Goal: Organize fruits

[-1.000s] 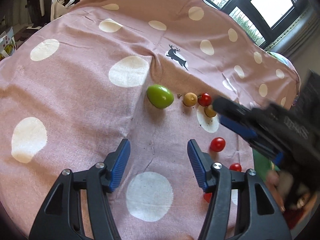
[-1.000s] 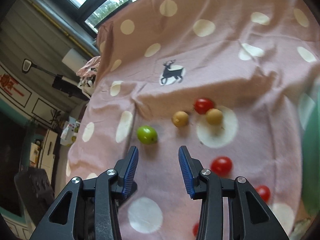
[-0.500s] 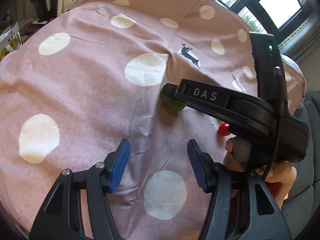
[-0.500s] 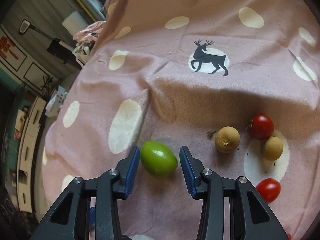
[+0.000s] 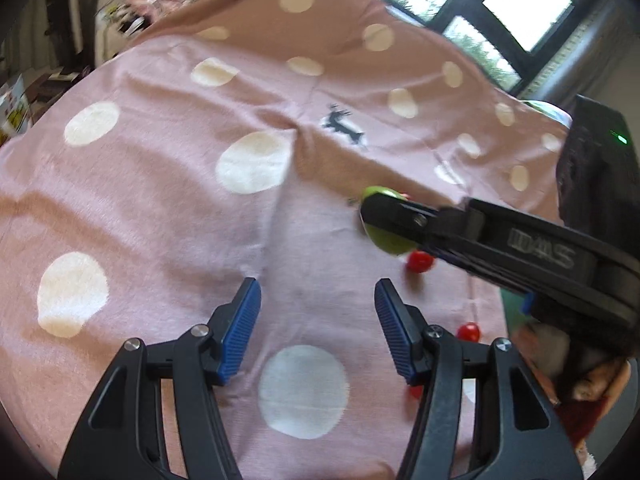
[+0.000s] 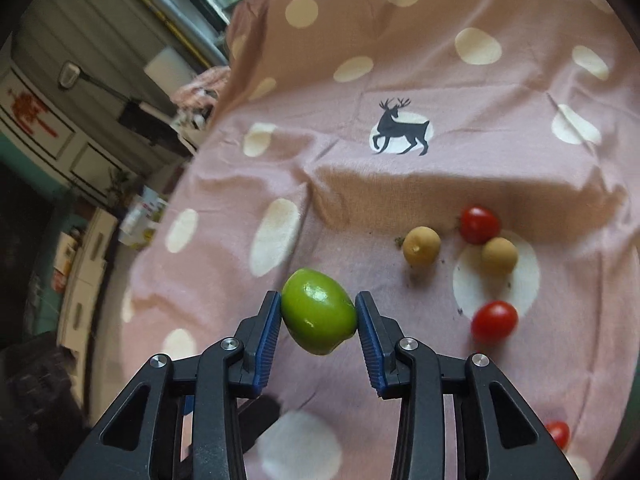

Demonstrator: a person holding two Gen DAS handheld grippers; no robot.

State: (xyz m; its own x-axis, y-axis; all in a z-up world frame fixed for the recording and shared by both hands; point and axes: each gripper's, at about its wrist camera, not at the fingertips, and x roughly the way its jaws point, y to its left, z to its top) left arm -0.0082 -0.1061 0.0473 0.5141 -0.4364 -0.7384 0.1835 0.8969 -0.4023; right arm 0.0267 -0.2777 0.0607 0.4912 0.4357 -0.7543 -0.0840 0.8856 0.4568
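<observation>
My right gripper (image 6: 318, 318) is shut on a green oval fruit (image 6: 319, 311), held just above the pink spotted cloth (image 6: 440, 80). The fruit also shows in the left wrist view (image 5: 386, 236), partly behind the right gripper's finger (image 5: 400, 212). Two tan round fruits (image 6: 421, 245) (image 6: 499, 255) and red cherry tomatoes (image 6: 479, 225) (image 6: 494, 321) lie on the cloth to the right. My left gripper (image 5: 318, 320) is open and empty over the cloth, near two tomatoes (image 5: 419, 261) (image 5: 468, 332).
A black deer print (image 6: 402, 128) marks the cloth beyond the fruits. Another tomato (image 6: 558, 434) lies at the lower right. Furniture and clutter (image 6: 80, 240) stand past the cloth's left edge. A window (image 5: 520, 12) is at the back.
My right gripper has closed on the green fruit and lifted it off the cloth. The left gripper has stayed open and drawn back a little.
</observation>
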